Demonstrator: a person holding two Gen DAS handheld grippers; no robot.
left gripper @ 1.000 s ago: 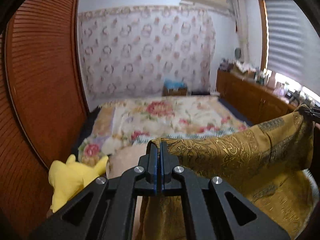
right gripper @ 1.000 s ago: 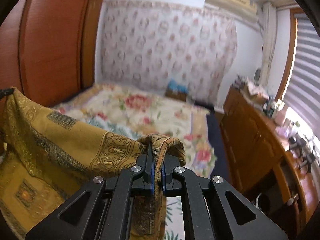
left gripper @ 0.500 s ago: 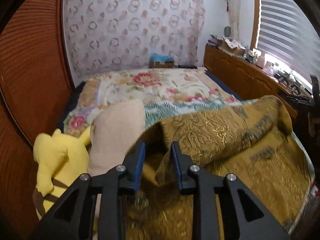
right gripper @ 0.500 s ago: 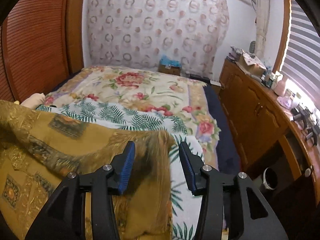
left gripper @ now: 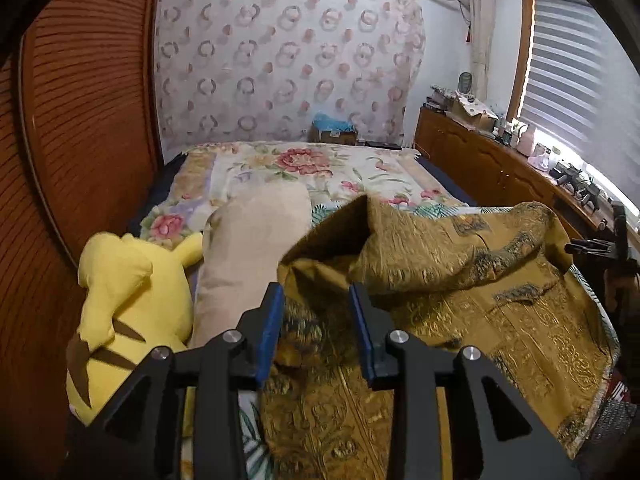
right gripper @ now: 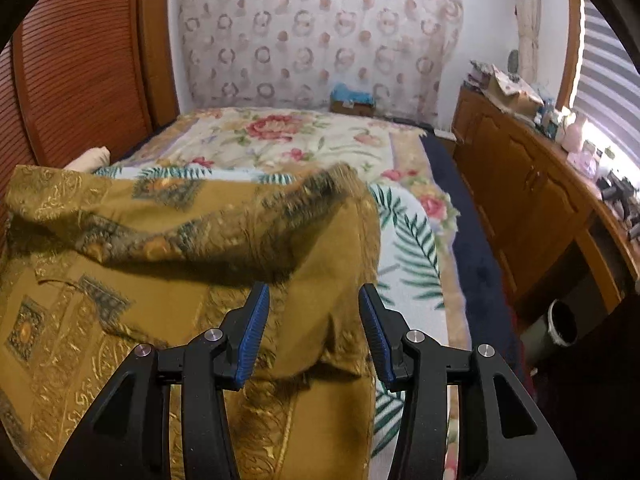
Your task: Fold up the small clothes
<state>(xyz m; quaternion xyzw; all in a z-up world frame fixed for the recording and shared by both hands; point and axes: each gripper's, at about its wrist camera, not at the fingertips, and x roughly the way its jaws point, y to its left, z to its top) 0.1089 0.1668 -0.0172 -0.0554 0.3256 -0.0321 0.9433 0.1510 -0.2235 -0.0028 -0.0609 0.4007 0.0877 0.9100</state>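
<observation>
yellow plush toy [left gripper: 132, 304] left view only

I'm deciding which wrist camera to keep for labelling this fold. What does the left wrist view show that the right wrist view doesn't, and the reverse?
Only the left wrist view shows the yellow plush toy, the whole beige pillow beside it, and the other gripper at its right edge.

Only the right wrist view shows the dark blue rug between bed and cabinets, and a grey cylinder on the floor.

Both show the gold patterned cloth loosely doubled over on the floral bedspread, lying between open jaws of the left gripper and right gripper, and the wooden cabinets.
</observation>
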